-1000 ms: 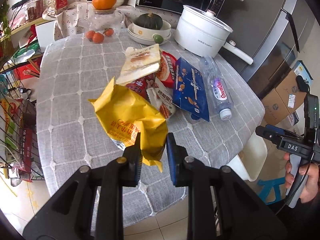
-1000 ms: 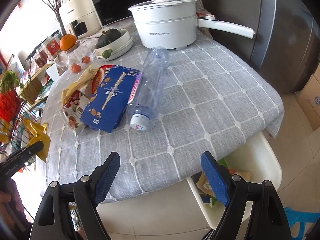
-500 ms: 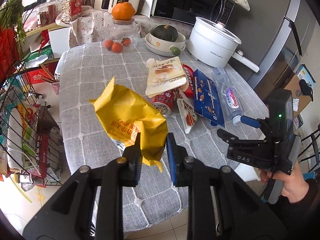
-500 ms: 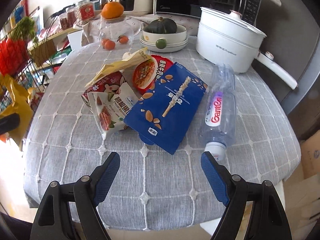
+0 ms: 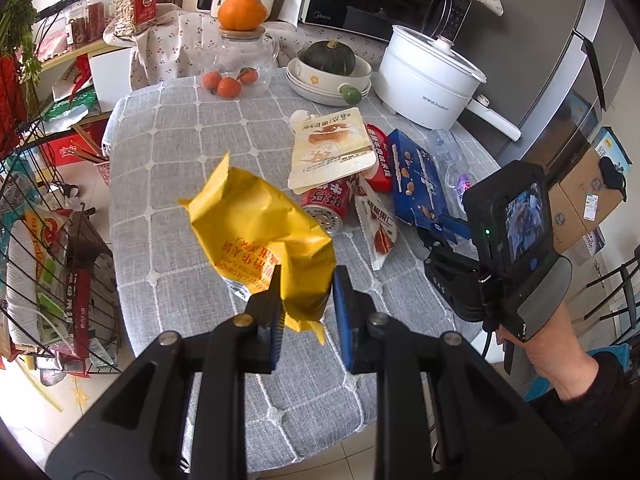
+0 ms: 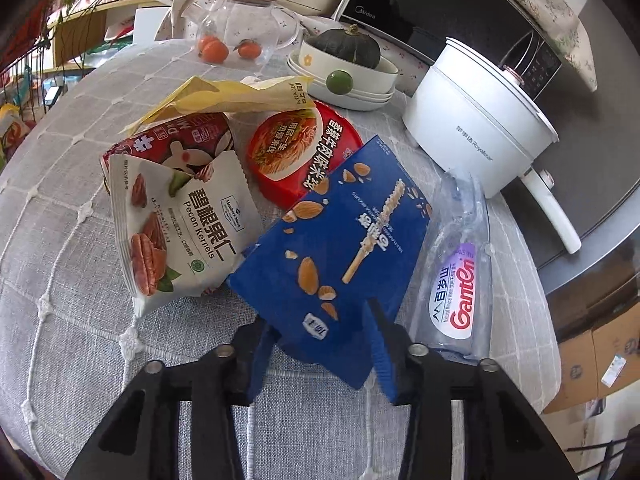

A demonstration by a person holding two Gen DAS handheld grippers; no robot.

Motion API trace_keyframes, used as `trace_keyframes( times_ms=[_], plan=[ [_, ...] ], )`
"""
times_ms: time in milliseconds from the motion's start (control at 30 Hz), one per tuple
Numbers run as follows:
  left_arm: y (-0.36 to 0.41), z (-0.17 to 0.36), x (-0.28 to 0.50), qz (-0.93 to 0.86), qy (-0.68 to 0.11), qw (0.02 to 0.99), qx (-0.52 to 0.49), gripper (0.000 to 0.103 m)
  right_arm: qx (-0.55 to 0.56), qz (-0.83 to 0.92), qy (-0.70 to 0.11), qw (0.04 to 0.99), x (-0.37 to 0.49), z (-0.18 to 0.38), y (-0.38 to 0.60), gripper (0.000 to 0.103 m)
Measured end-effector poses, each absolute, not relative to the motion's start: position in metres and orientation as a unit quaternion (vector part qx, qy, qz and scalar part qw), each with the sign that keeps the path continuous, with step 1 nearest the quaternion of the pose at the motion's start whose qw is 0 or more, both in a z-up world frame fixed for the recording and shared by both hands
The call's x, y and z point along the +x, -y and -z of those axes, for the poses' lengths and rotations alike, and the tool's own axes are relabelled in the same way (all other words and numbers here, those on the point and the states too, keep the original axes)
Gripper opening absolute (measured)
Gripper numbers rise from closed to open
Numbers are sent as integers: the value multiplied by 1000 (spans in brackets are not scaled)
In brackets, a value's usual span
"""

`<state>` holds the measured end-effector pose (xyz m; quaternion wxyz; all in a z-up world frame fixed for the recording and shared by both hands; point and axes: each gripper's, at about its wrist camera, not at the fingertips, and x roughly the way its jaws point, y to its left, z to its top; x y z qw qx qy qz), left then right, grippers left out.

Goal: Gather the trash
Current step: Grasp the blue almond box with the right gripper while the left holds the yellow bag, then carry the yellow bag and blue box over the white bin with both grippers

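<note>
1. Two claws busy: my left claw [image 5: 306, 290] grips yellow bag [image 5: 260, 236] above worktop's [image 5: 168, 200] near edge.
2. Right claw [image 6: 320, 338], part-open, straddles blue box [image 6: 340, 248] corner; long axis runs away, bottle [image 6: 460, 268] alongside.

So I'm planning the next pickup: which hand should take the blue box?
Right. The right gripper already straddles the blue box, jaws around its near end; the left gripper holds the yellow bag.

yellow bag [image 5: 260, 236]: crinkled glossy foil | tablecloth [image 5: 168, 184]: woven cloth
</note>
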<state>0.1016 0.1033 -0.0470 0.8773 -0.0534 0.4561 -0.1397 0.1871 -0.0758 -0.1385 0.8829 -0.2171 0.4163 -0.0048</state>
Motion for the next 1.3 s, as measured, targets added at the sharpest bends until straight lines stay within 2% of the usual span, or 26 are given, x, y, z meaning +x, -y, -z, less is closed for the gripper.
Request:
trace_keyframes(
  times_ms=[67, 233, 400, 667, 967, 1300],
  plan=[
    [-103, 46, 102, 140, -455, 878, -54, 24, -210, -4, -412, 887, 184, 131, 75, 22],
    [-101, 47, 103, 140, -455, 878, -53, 24, -175, -42, -391, 903, 170, 101, 77, 13],
    [-95, 45, 101, 150, -455, 876, -53, 24, -78, -63, -380, 920, 162, 66, 105, 11],
    [-92, 40, 100, 160, -447, 877, -74, 24, 94, -118, -373, 916, 156, 35, 158, 4],
    [-83, 36, 99, 171, -435, 881, -75, 24, 178, -150, -349, 908, 143, 14, 188, 3],
    [-66, 27, 96, 195, -419, 884, -72, 24, 203, -155, -320, 913, 122, -11, 217, 3]
  ],
)
